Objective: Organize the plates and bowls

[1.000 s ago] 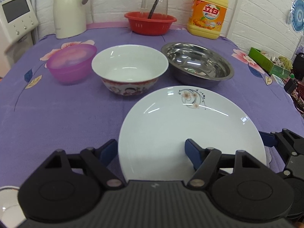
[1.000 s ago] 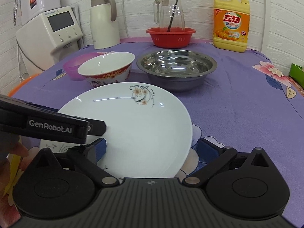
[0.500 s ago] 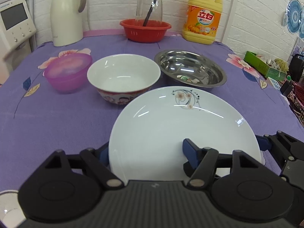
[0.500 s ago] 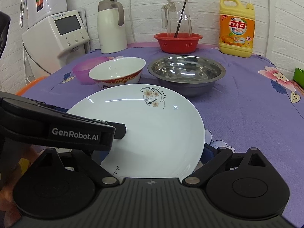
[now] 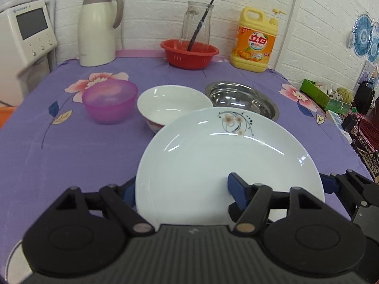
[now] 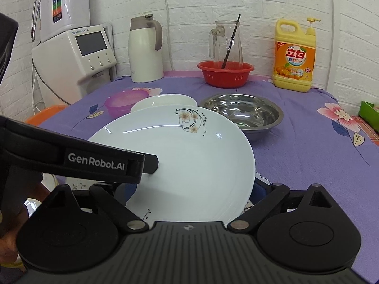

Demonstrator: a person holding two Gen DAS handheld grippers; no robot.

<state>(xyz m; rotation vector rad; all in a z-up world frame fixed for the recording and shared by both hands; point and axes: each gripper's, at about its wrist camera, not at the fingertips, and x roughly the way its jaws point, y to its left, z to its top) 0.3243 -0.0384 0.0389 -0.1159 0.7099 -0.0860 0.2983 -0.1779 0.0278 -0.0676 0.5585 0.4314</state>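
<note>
Plate point(image 5: 227, 165) up off the bench, pinched by my left claw point(image 5: 182, 189) and right claw point(image 6: 189, 189); bowls unsorted, nothing stacked yet.

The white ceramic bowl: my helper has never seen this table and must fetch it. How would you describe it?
On the purple flowered tablecloth, look at the row of three bowls in front of the red basket. The white ceramic bowl is the middle one, between the purple plastic bowl and the steel bowl. It alone is white inside with a red pattern outside.
</note>
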